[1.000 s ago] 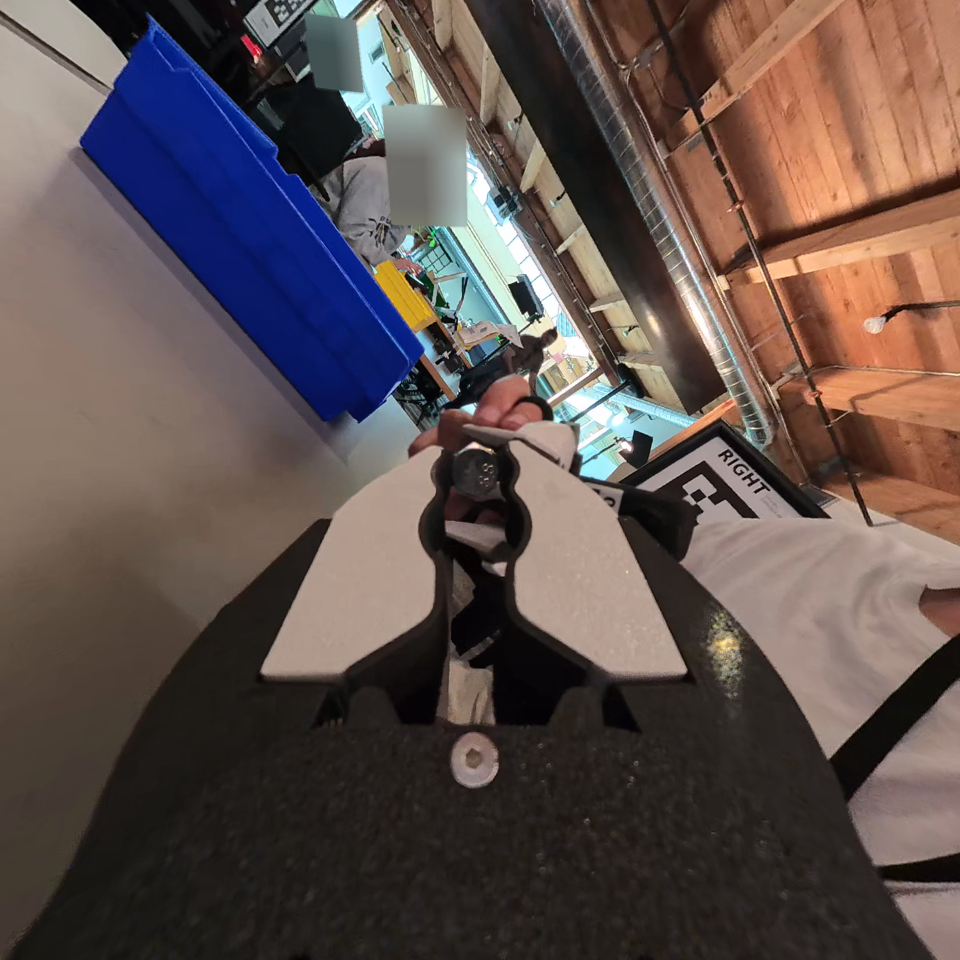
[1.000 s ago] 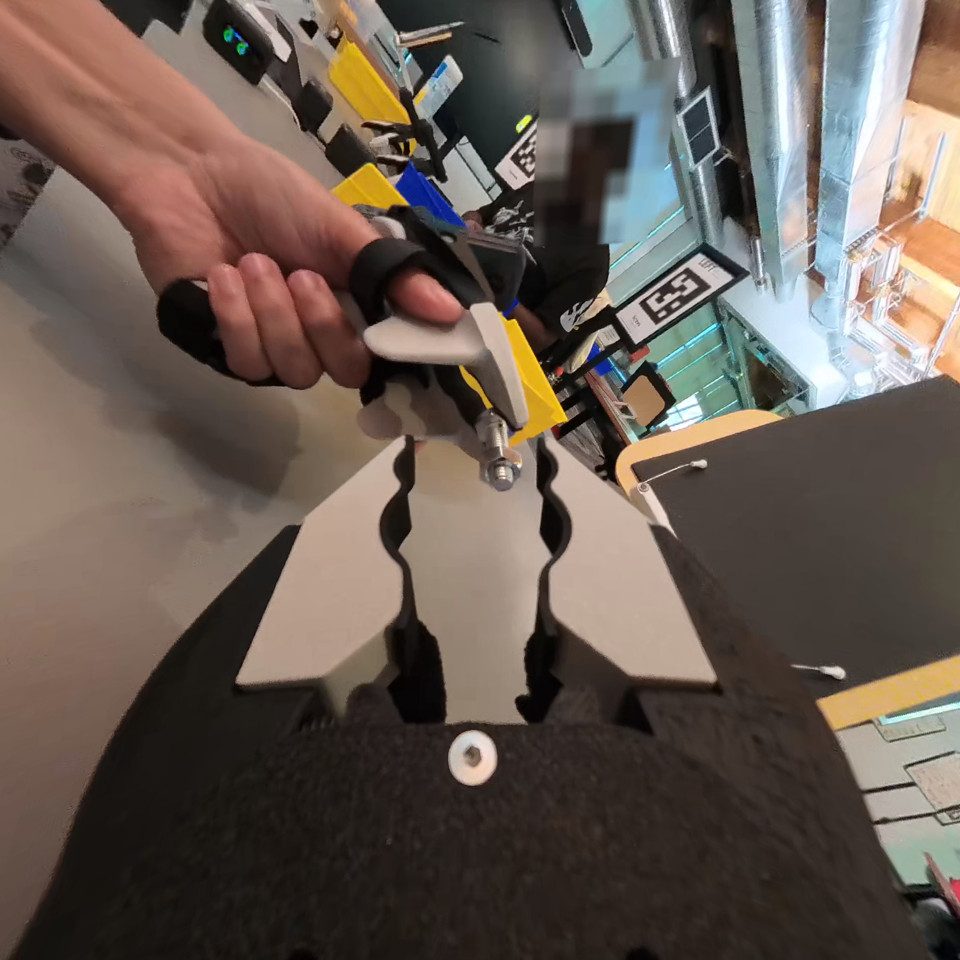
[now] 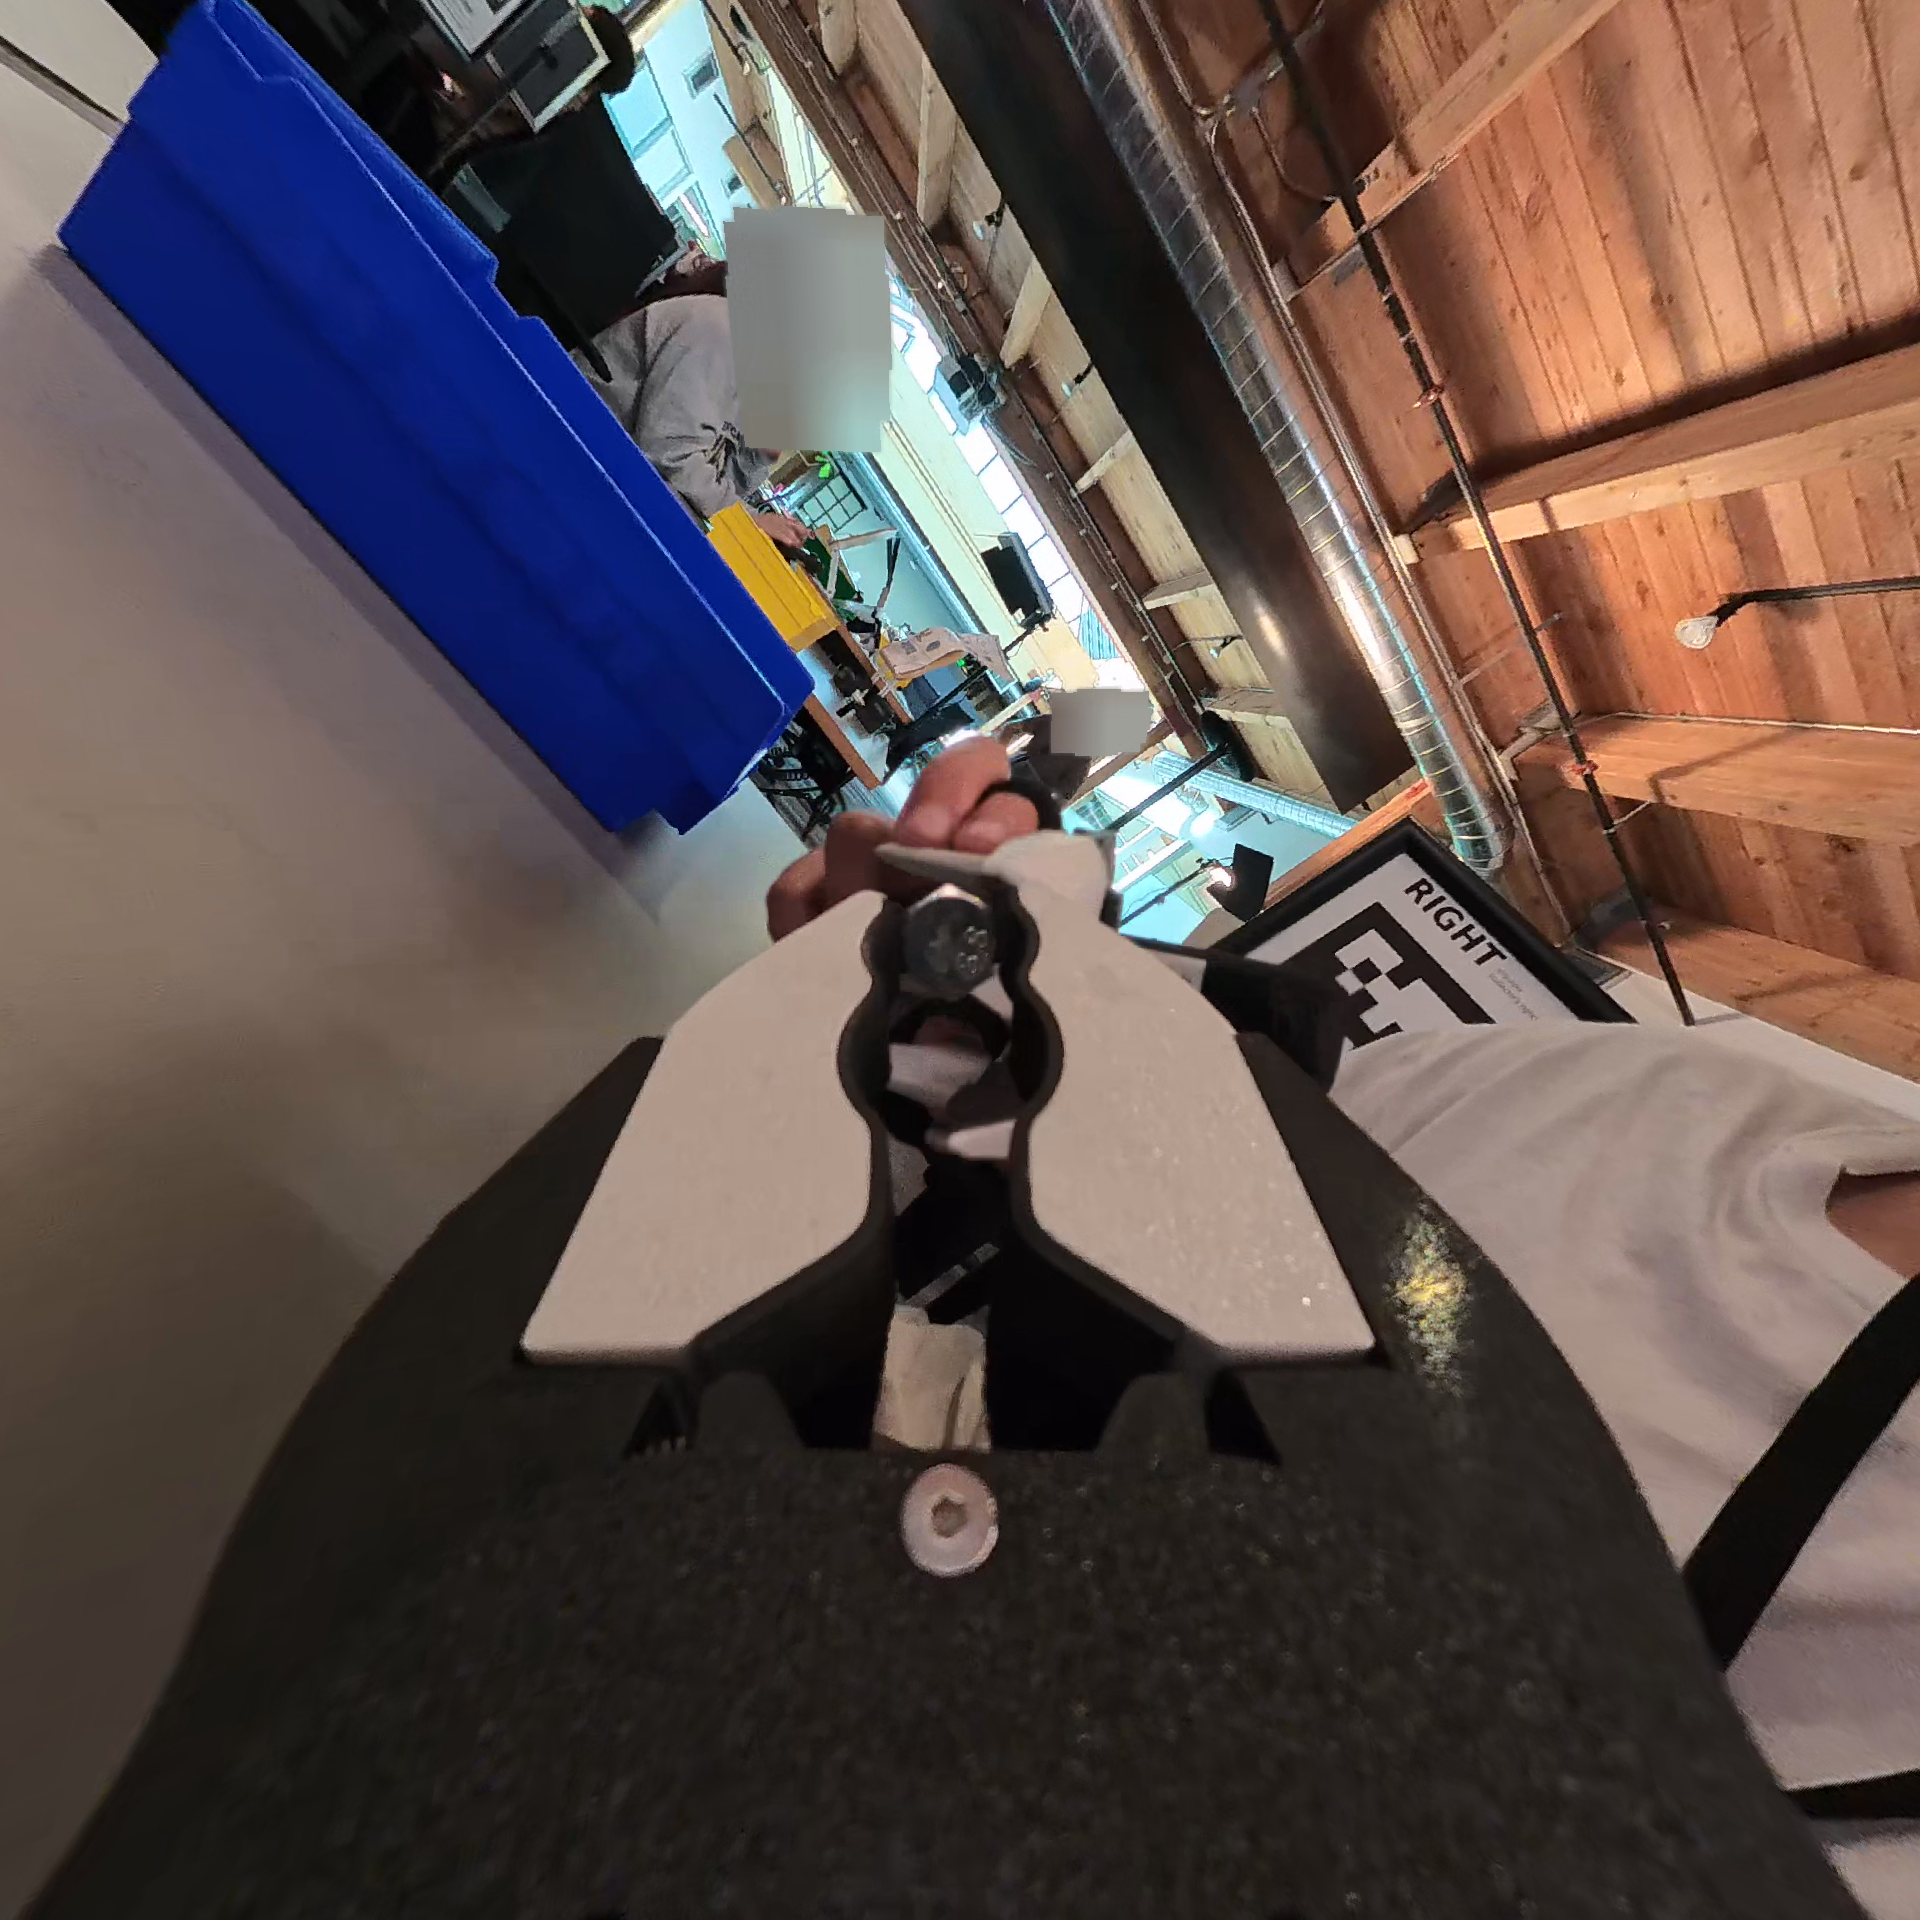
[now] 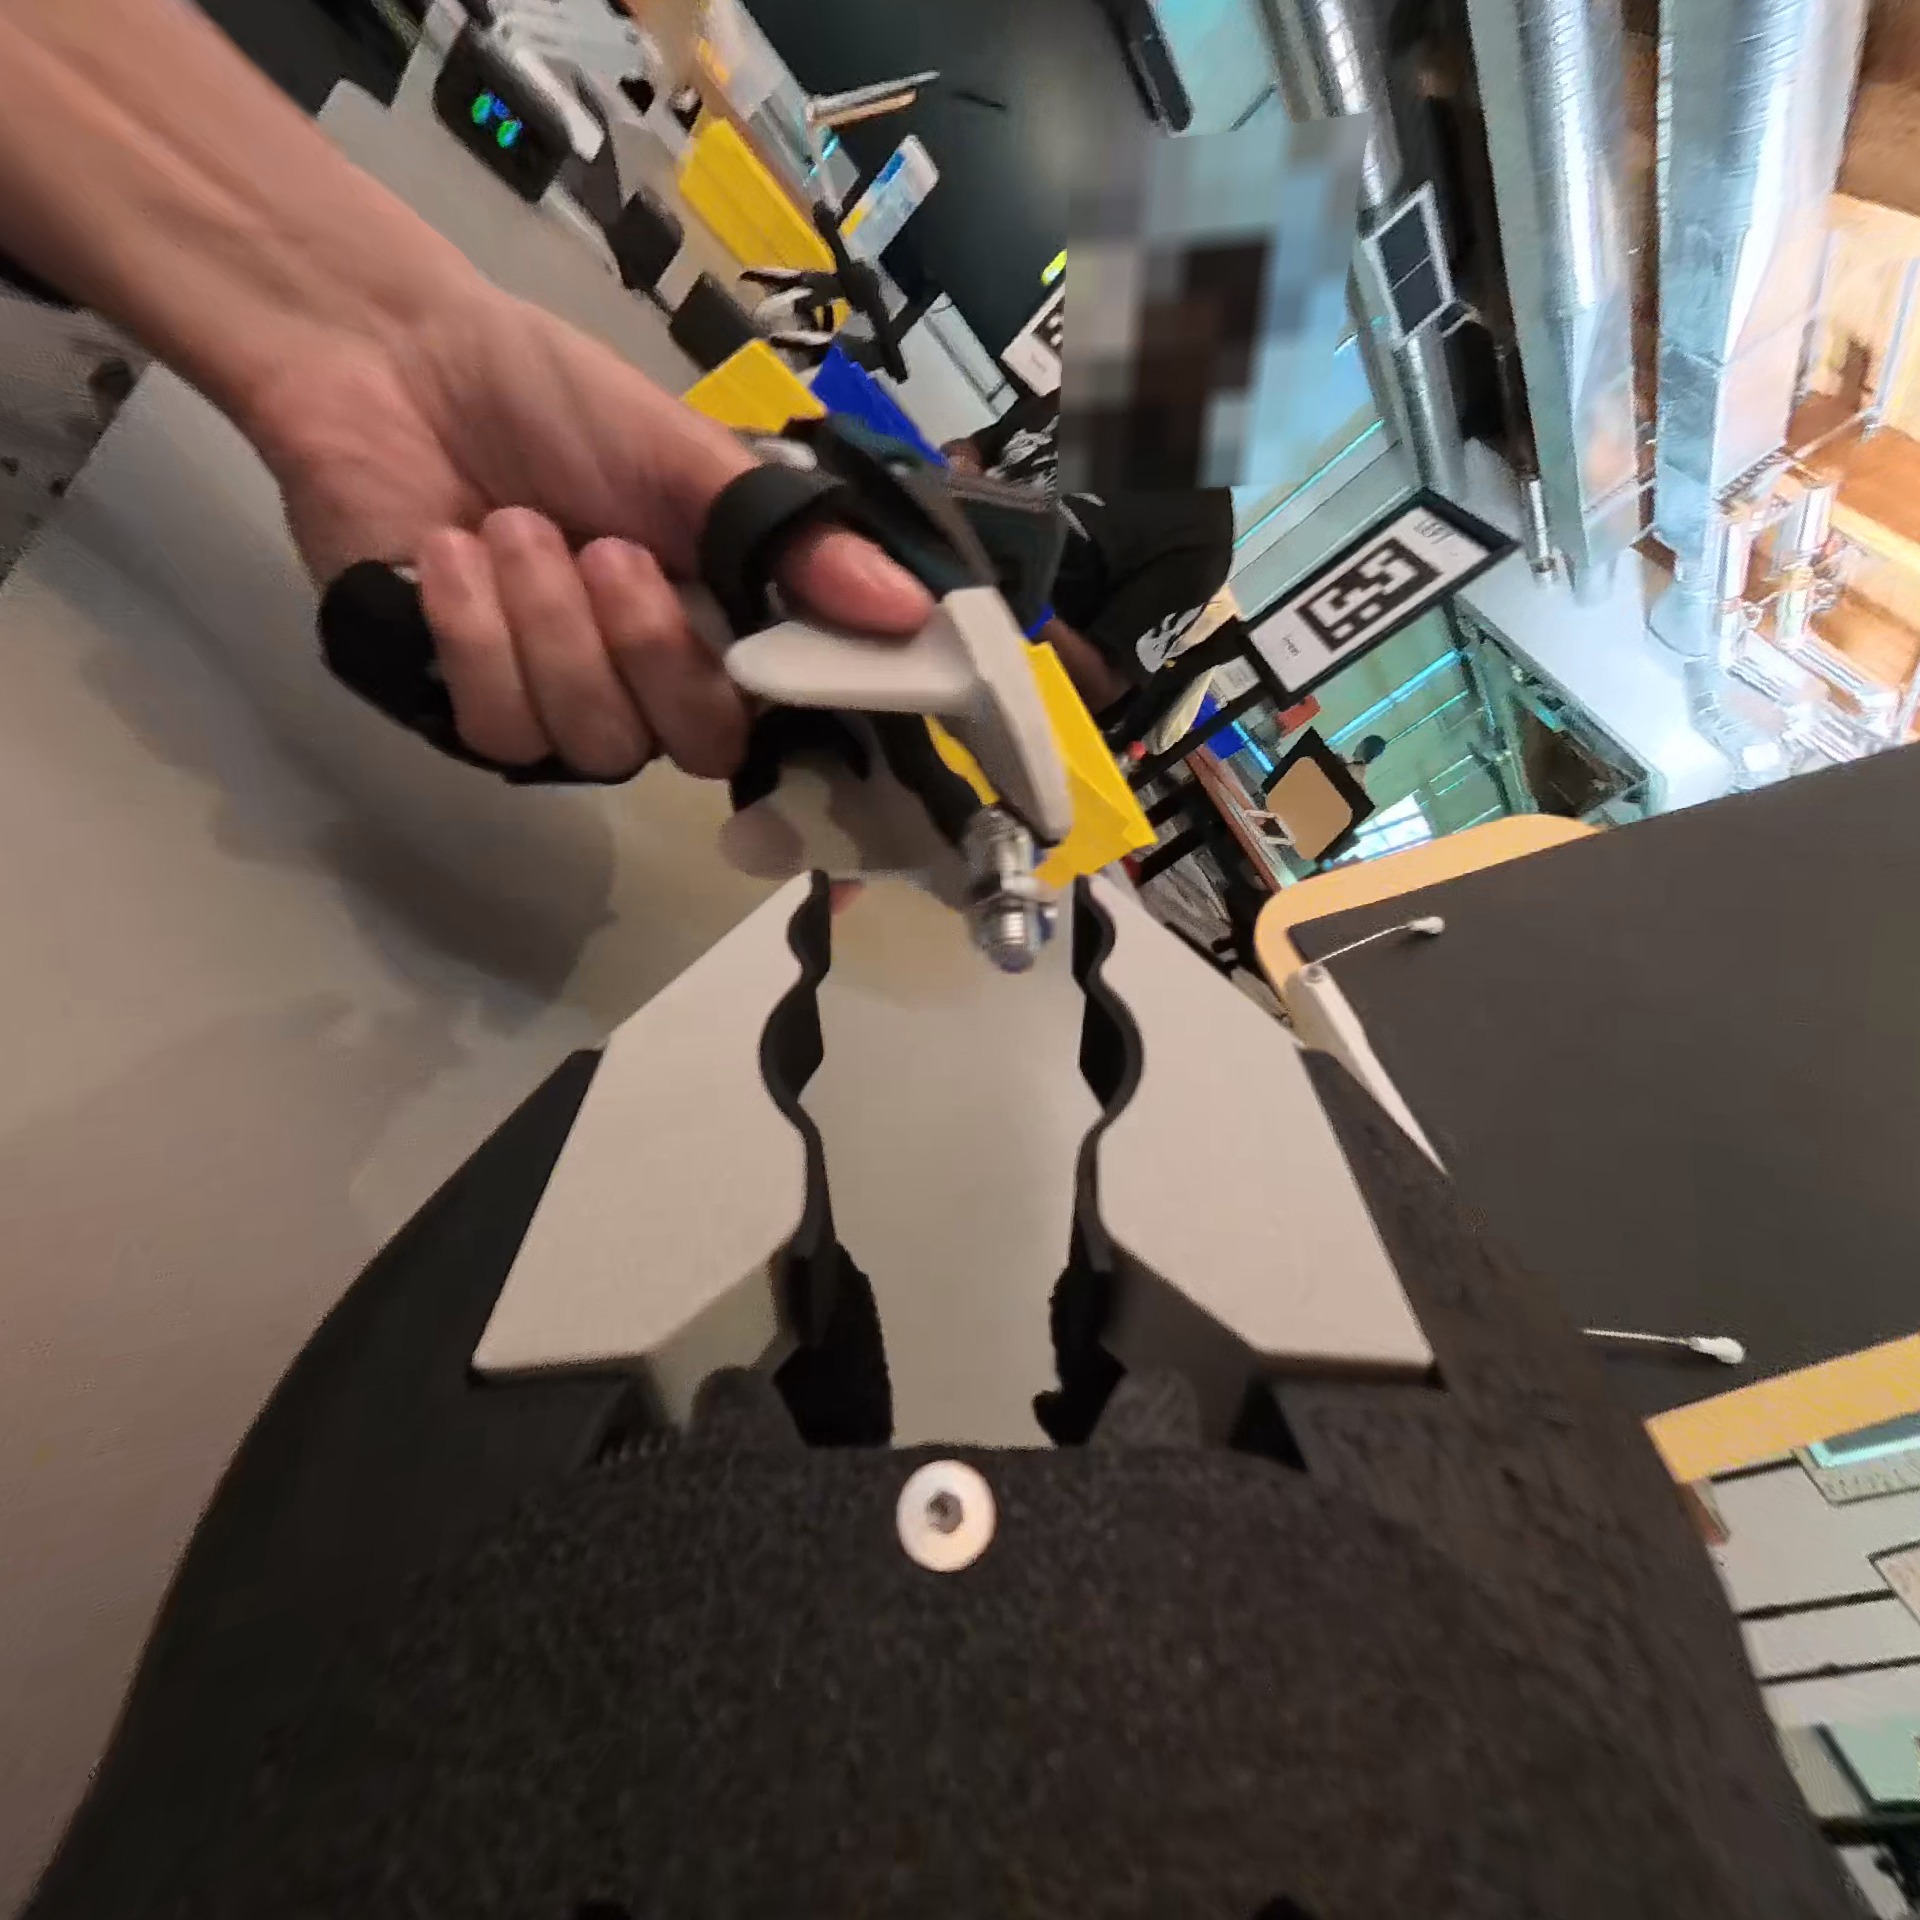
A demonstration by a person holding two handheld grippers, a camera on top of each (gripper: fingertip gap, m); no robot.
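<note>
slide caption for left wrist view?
Left gripper fingers clamp a steel bolt by its head, blue bin behind.

Bolt (image 3: 948, 951) at frame centre, clamped between left gripper (image 3: 951, 961) fingertips. Bin (image 3: 416, 436) upper left, on table (image 3: 208, 935). Marker board (image 3: 1455, 966) right of bolt. Right gripper (image 4: 951, 914) jaws apart, bolt tip just ahead.

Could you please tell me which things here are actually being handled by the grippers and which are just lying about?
In use:
- left gripper, shut on the bolt by its head
- nut on the bolt's thread
- right gripper, open, close to the nut

Lying about:
- blue bin
- yellow bin
- cotton swabs on the black mat
</note>
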